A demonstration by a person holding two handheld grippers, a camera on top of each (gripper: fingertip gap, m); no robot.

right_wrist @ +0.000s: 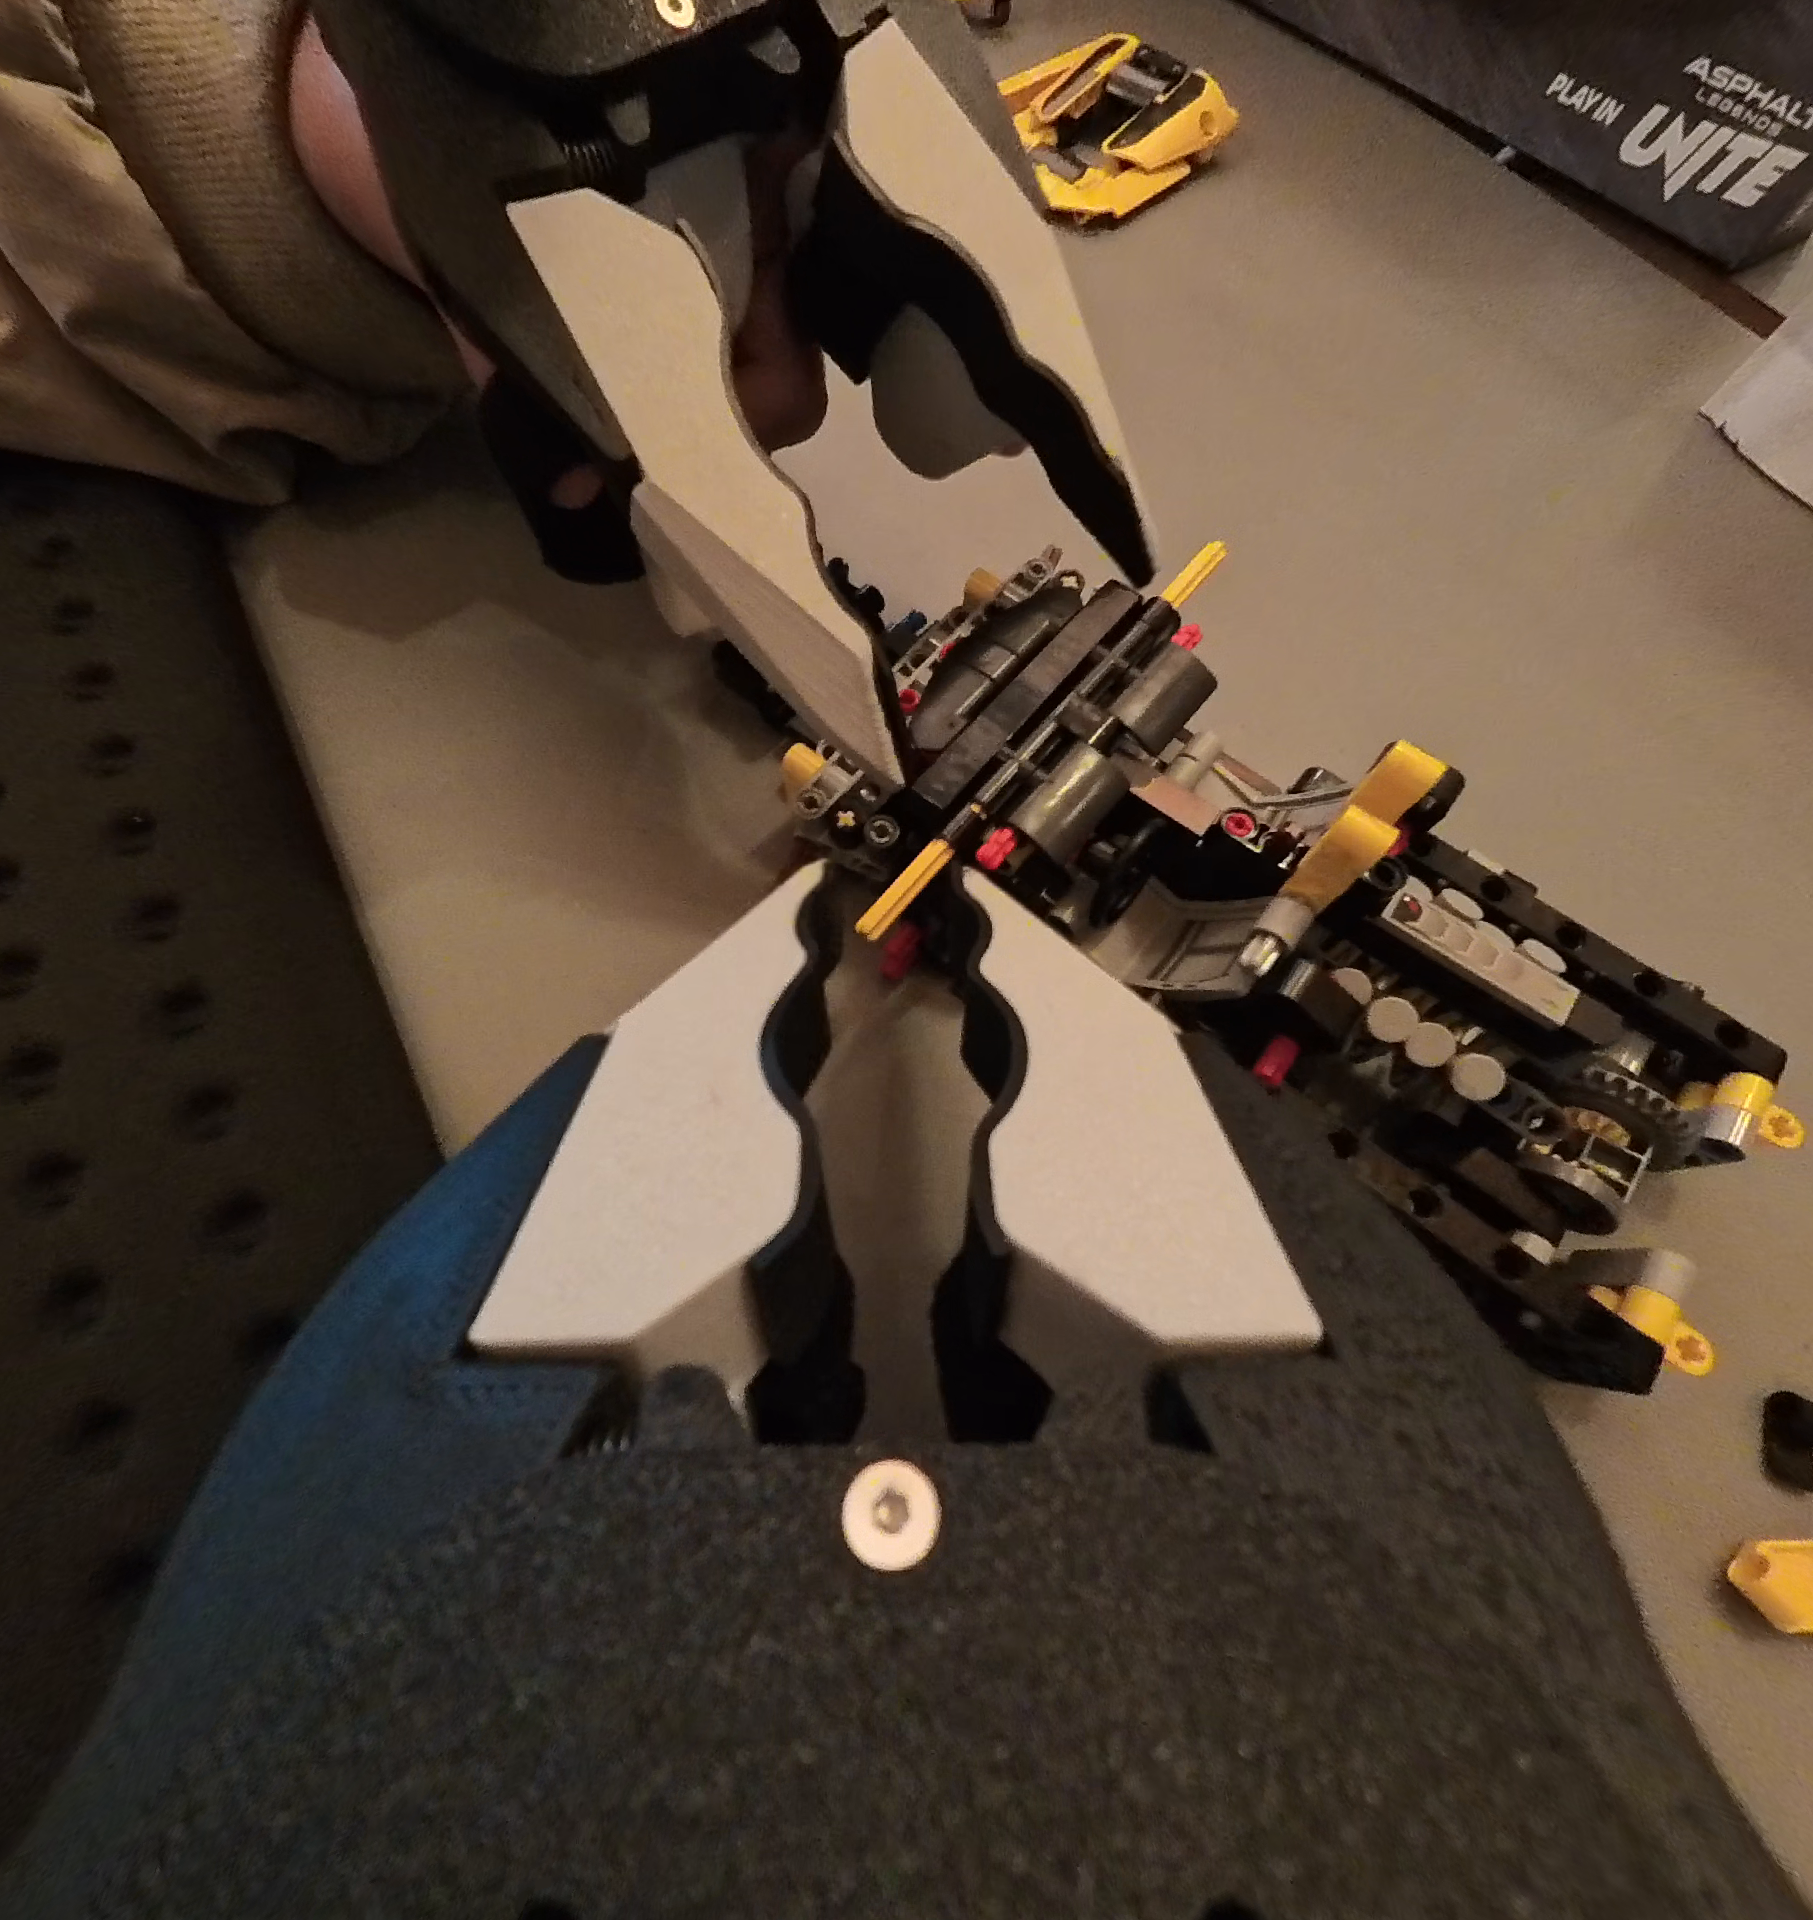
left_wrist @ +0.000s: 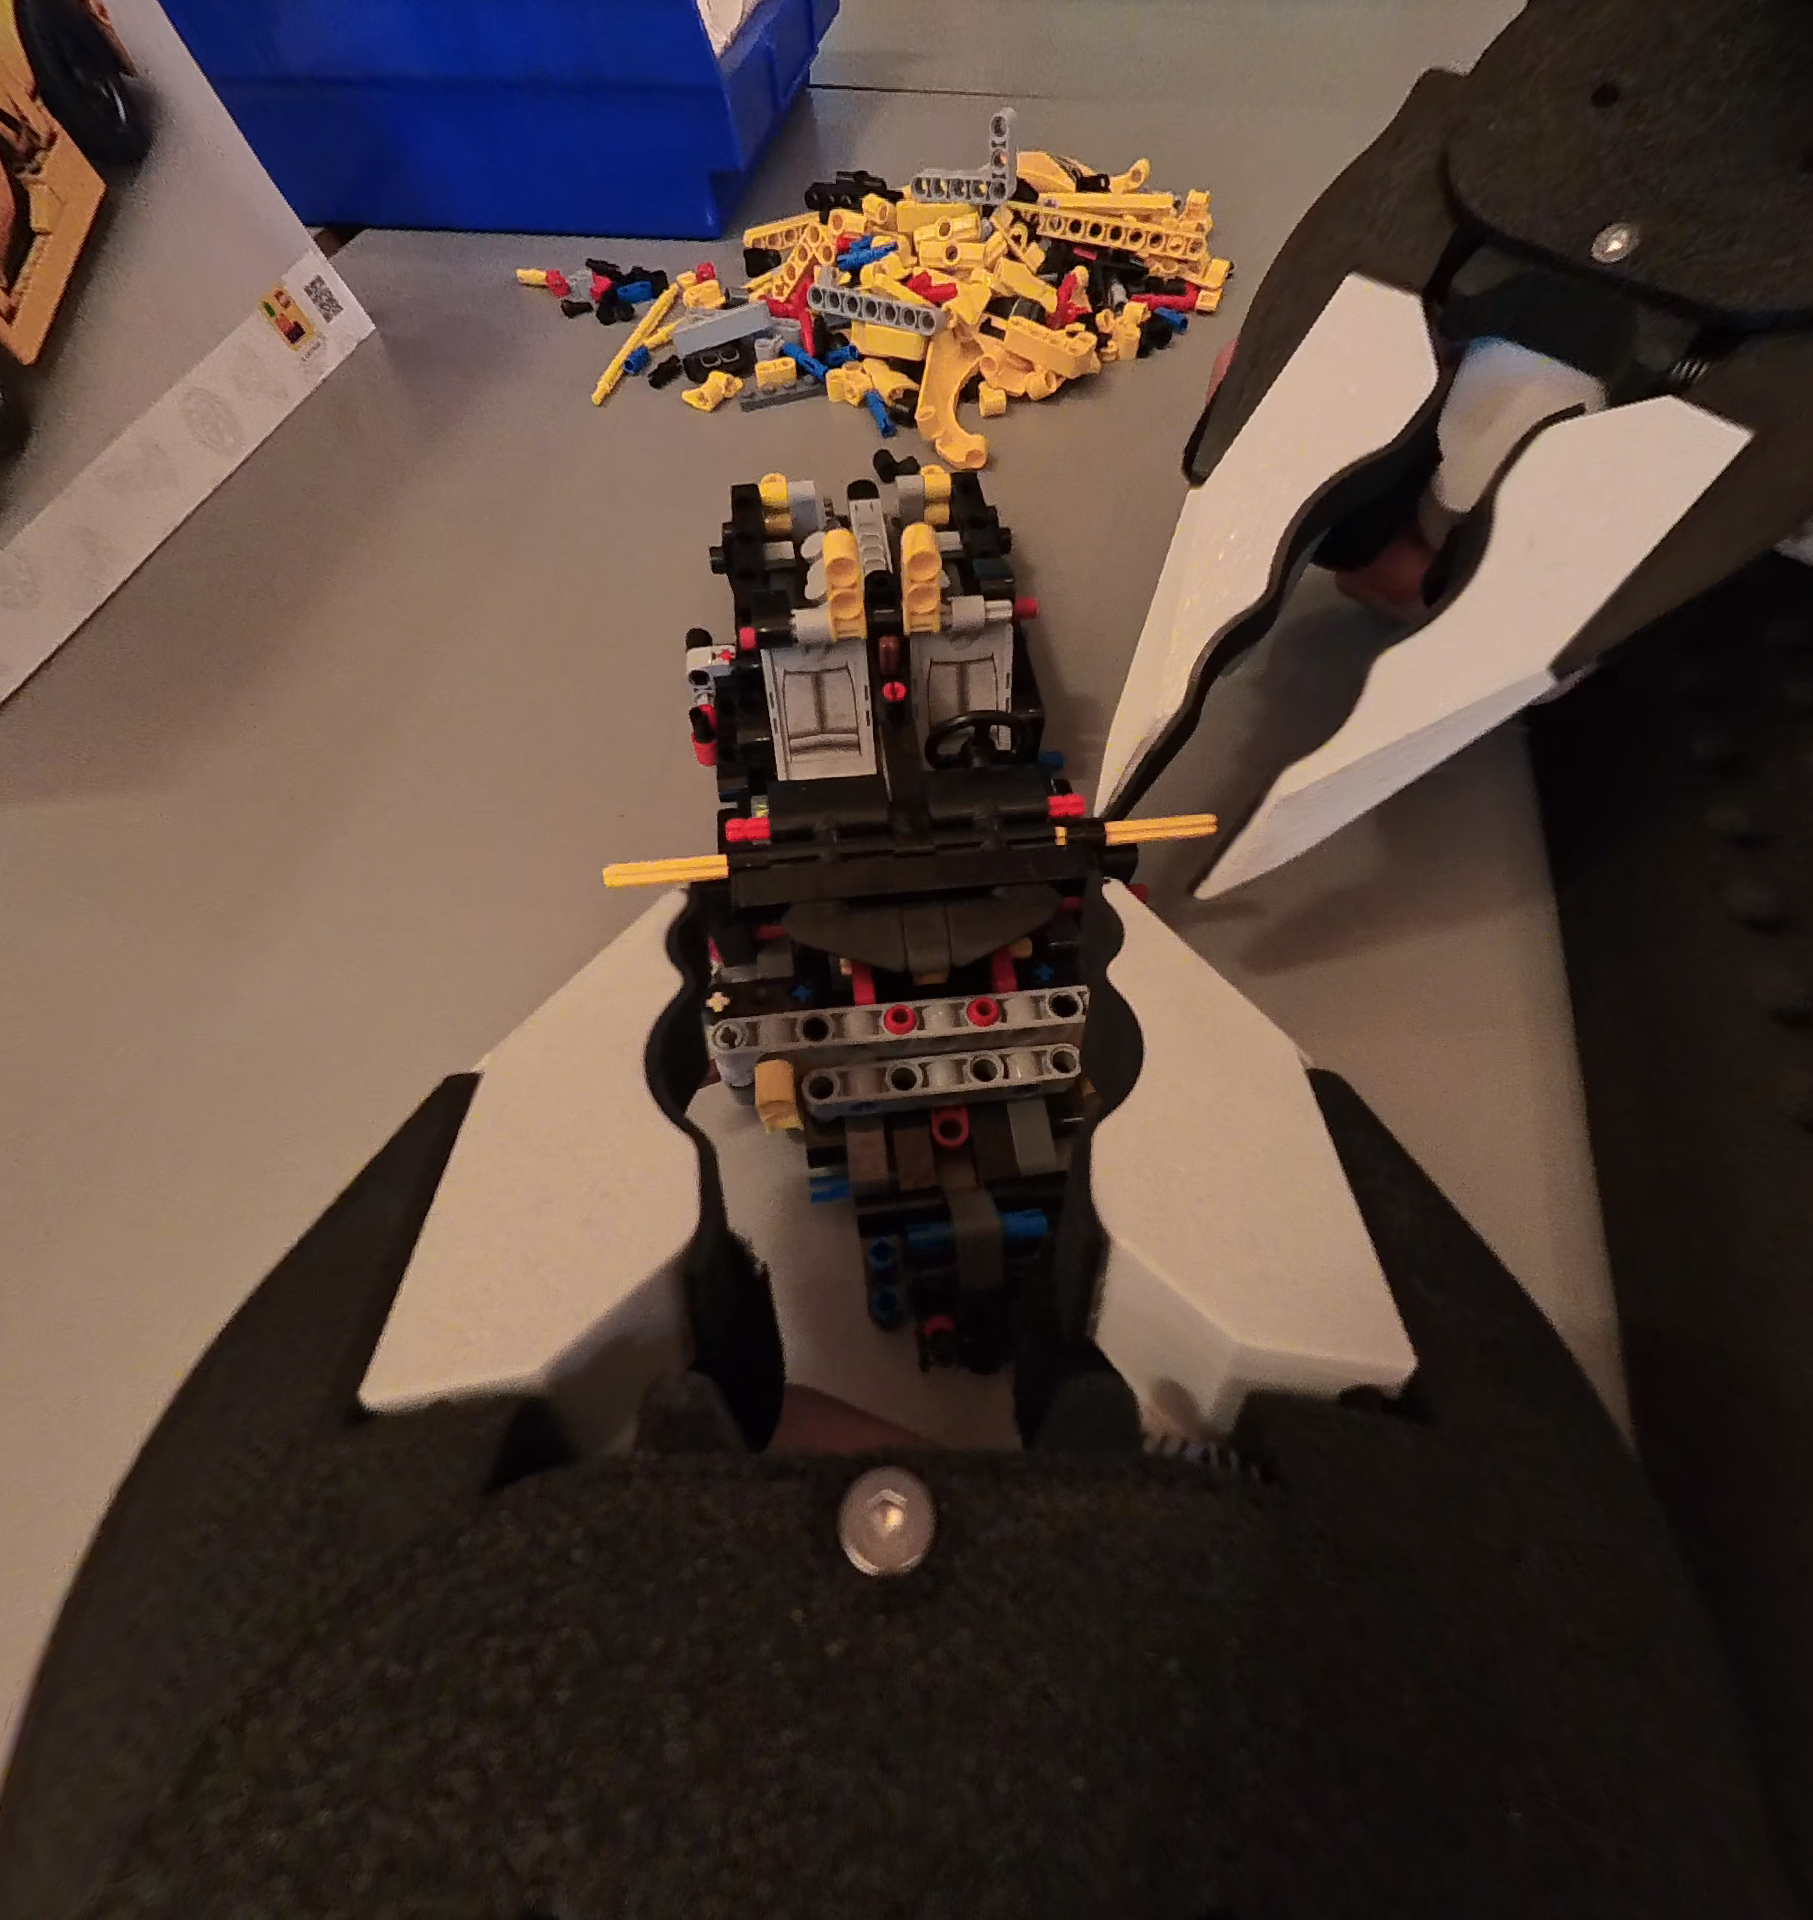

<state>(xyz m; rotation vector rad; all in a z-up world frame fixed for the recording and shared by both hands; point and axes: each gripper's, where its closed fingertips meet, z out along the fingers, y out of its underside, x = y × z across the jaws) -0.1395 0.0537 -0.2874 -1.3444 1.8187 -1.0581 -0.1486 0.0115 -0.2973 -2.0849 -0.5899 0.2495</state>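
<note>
A partly built black, grey and yellow brick car chassis [left_wrist: 881,727] lies on the grey table [left_wrist: 414,727]. A thin yellow axle [left_wrist: 663,871] runs across it and sticks out on both sides. My left gripper [left_wrist: 897,914] is shut on the chassis's near end, one finger on each side. My right gripper [right_wrist: 889,878] is open, its tips either side of the axle's end [right_wrist: 902,894]. It also shows in the left wrist view [left_wrist: 1156,857], at the chassis's right side. The left gripper [right_wrist: 1016,665] comes down from above in the right wrist view.
A pile of loose yellow, black and grey pieces [left_wrist: 964,291] lies beyond the chassis, with a blue bin [left_wrist: 507,104] behind and a printed box [left_wrist: 102,416] at left. A yellow car body part [right_wrist: 1120,125], a dark box [right_wrist: 1660,114] and stray pieces [right_wrist: 1801,1449] lie around. A dark perforated surface [right_wrist: 102,935] borders the table's edge.
</note>
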